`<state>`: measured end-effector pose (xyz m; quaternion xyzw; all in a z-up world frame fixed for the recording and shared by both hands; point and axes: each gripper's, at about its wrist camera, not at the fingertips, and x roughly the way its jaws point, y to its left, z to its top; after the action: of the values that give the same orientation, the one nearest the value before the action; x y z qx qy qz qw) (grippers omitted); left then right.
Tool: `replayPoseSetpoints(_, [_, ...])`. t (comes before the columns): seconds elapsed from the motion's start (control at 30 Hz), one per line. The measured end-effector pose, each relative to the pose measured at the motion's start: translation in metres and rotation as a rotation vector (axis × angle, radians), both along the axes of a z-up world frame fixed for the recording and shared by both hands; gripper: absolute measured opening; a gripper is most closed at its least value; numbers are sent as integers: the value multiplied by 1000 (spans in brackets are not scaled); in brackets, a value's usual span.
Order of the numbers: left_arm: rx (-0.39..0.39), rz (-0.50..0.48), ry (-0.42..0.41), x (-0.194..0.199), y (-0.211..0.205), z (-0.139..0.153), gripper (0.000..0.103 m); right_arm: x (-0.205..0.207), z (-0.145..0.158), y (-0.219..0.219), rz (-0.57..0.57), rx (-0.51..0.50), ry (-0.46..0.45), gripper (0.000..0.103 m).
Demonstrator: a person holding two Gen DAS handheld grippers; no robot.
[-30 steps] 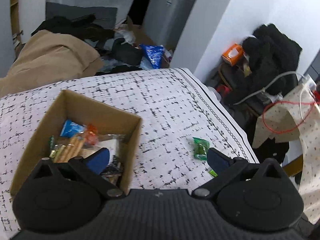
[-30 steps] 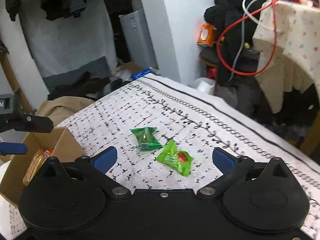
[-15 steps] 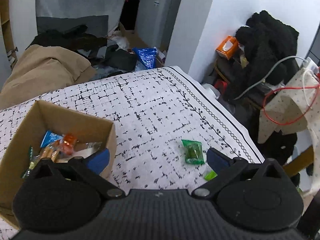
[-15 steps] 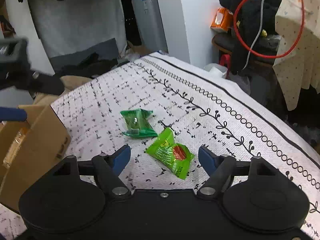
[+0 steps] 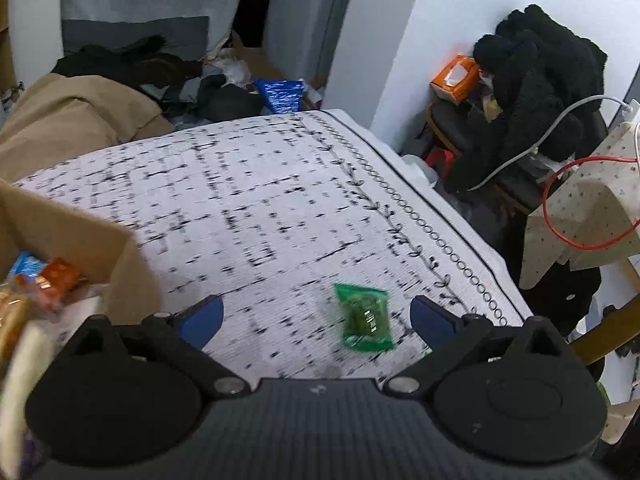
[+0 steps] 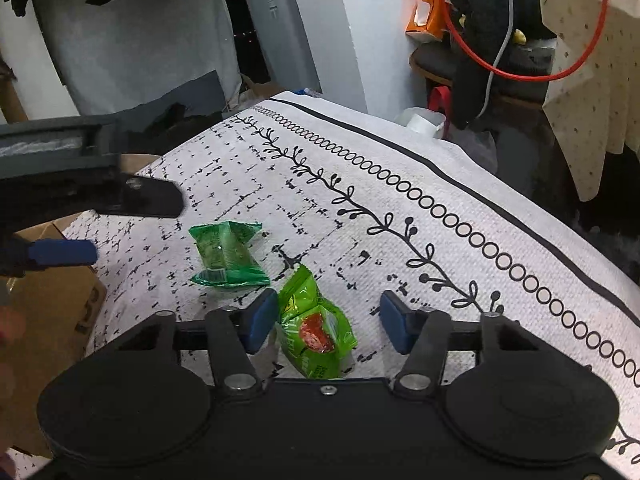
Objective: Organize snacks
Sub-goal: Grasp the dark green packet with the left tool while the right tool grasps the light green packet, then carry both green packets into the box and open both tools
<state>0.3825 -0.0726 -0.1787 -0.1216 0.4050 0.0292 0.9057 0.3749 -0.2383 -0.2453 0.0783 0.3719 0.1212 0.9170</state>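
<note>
Box (image 5: pixel 132 264) holds several snacks; two green packets (image 6: pixel 226 254) (image 6: pixel 314 330) remain on the cloth. Both grippers (image 5: pixel 316 316) (image 6: pixel 328 322) are spread, empty.

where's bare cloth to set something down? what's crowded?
Free: the wide stretch of cloth between the box and the vine border, out to the far edge.

Crowded: the near part, where the dark green pack and bright green pack lie between the open right gripper and left gripper.

Orange tissue pack (image 5: pixel 456 80), red cable (image 6: pixel 524 20), black coat (image 5: pixel 536 92)
</note>
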Motion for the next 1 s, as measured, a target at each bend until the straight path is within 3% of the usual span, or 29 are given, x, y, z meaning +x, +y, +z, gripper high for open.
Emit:
replayPoseSetpoints(0.03, [2, -6, 2, 3, -4, -3, 100, 0, 0, -1, 1, -4, -1, 37])
replayPoseSetpoints(0.07, [1, -11, 3, 6, -7, -5, 99, 1, 0, -2, -1, 6, 3, 35])
replayPoseSetpoints(0.5, [-55, -28, 61, 33, -35, -39, 78, 2, -1, -16, -14, 80, 29, 31])
replayPoseSetpoints(0.57, [-60, -20, 79, 36, -36, -45, 62, 2, 0, -18, -15, 86, 33, 31])
replayPoseSetpoints(0.7, [-37, 3, 94, 37, -35, -51, 46, 2, 1, -19, -21, 92, 40, 30])
replayPoseSetpoints(0.77, [-34, 13, 103, 36, -32, -49, 30, 1, 3, -18, -22, 94, 41, 30])
replayPoseSetpoints(1.0, [-32, 32, 108, 22, -21, -31, 28, -4, 17, -15, -9, 121, 10, 30])
